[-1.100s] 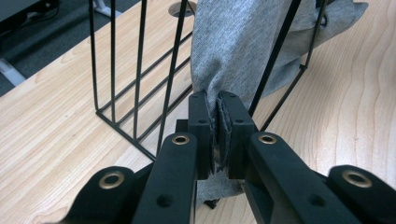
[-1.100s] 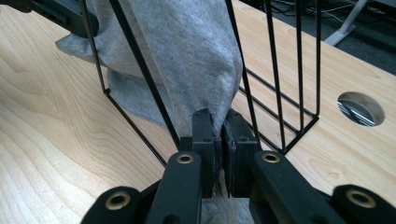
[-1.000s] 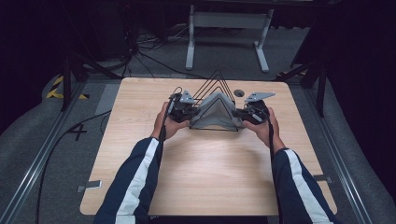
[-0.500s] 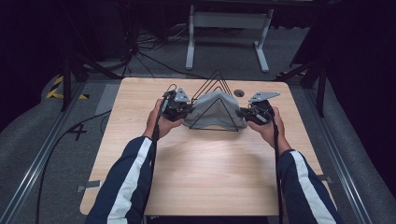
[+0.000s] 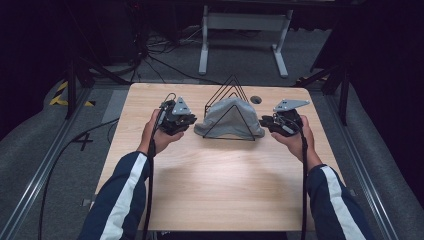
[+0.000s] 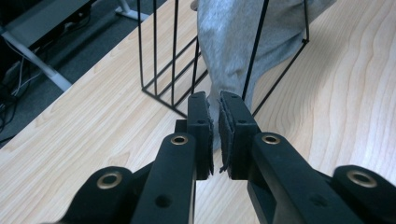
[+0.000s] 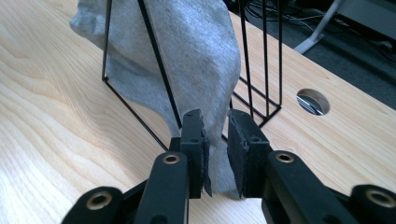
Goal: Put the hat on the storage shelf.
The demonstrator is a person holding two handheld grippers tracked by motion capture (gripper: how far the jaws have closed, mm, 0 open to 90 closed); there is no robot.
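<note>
Left hand-held gripper (image 5: 189, 121): I have it in the left hand, just left of the cloth; in its own view (image 6: 215, 116) the pads are nearly pressed together with a thin gap, and I see nothing pinched between them.
Cloth (image 5: 229, 117): grey, draped over the wire rack, lying between my two hand-held grippers; its left hem hangs just ahead of the left tips (image 6: 233, 51), its right hem reaches down between the right pads (image 7: 201, 51).
Wire rack (image 5: 235, 85): black, triangular frames, standing upright on the worktop under the cloth, right of the left hand-held gripper.
Right hand-held gripper (image 5: 265, 121): in the right hand, just right of the cloth; in its own view (image 7: 215, 126) the jaws have just been opening, slightly spread, cloth edge between them, touching the left pad, clear of the right.
Worktop (image 5: 225, 190): pale wood, under both hand-held grippers.
Round hole (image 7: 313, 101): in the worktop, beyond the right tips.
</note>
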